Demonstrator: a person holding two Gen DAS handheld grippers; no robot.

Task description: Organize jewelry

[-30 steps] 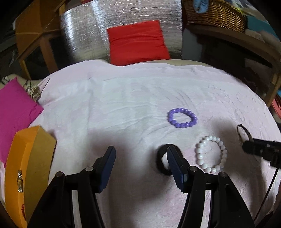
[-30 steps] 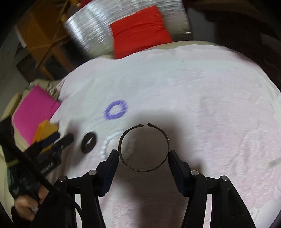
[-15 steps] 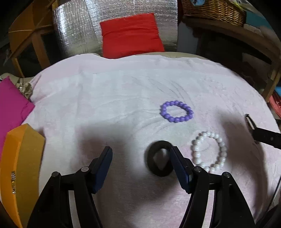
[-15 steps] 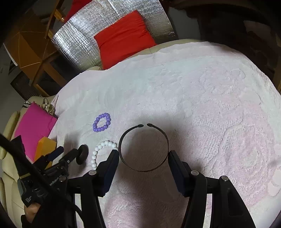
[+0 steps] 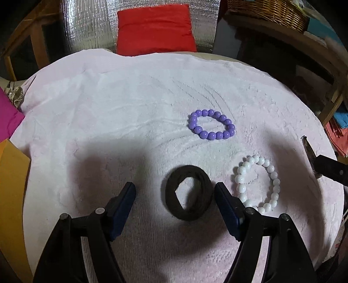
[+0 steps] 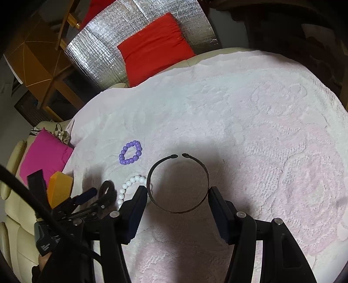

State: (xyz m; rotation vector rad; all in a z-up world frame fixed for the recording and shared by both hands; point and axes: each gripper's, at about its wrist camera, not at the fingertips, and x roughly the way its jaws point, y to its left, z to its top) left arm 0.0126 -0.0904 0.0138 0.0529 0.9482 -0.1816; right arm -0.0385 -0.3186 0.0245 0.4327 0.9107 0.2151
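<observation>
A black hair tie (image 5: 188,193) lies on the pale pink towel (image 5: 130,113), between the fingers of my open left gripper (image 5: 175,191). A white bead bracelet (image 5: 257,184) lies just right of it and a purple bead bracelet (image 5: 212,124) farther back. My right gripper (image 6: 177,192) is shut on a dark open metal bangle (image 6: 178,184), held across its width above the towel (image 6: 250,130). The right wrist view also shows the purple bracelet (image 6: 130,152), the white bracelet (image 6: 130,185), the hair tie (image 6: 107,189) and the left gripper at lower left.
An orange box (image 5: 13,196) stands at the left edge; it also shows in the right wrist view (image 6: 59,188). A magenta cloth (image 6: 43,156) lies beside it. A red cushion (image 5: 154,30) leans on silver foil at the back. A wicker basket (image 5: 267,8) sits at back right.
My left gripper has shifted so the black hair tie now sits between its fingers instead of beside the right one. The right gripper still holds the bangle and has swung rightward.
</observation>
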